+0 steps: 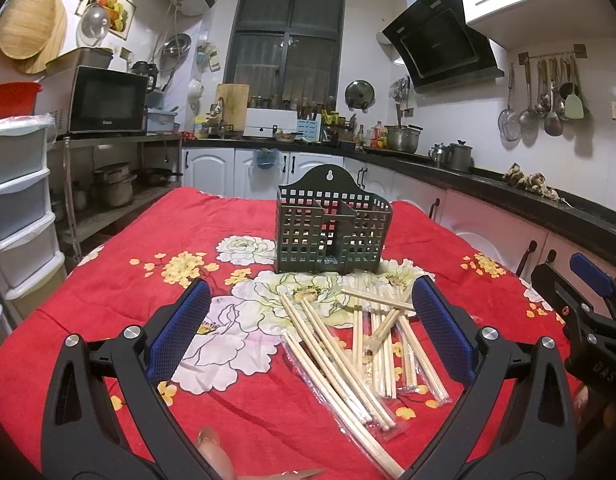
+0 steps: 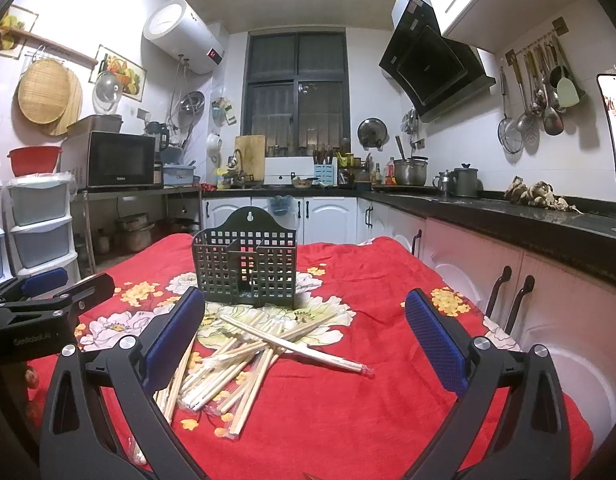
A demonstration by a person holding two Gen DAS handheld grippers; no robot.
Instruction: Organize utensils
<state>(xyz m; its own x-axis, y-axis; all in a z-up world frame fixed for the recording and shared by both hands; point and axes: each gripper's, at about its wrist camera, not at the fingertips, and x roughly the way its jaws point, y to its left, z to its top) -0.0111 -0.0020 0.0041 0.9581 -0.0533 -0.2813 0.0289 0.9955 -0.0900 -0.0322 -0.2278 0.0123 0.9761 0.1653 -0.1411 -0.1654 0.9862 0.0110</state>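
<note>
2 tools, left [image 1: 312, 320] and right [image 2: 303, 332], both spread, empty; chopsticks [image 1: 360, 344] heaped at 6 o'clock of holder [image 1: 332, 232] on surface [image 1: 107, 280].

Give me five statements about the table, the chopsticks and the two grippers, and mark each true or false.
1. The chopsticks lie in a loose pile on the red floral cloth. True.
2. The dark green holder already has chopsticks standing in it. False: its compartments look empty.
3. The left gripper has its jaws spread wide, holding nothing. True.
4. The right gripper is clamped on a chopstick. False: its jaws are open and empty.
5. The holder stands upright on the cloth, beyond the pile. True.
</note>
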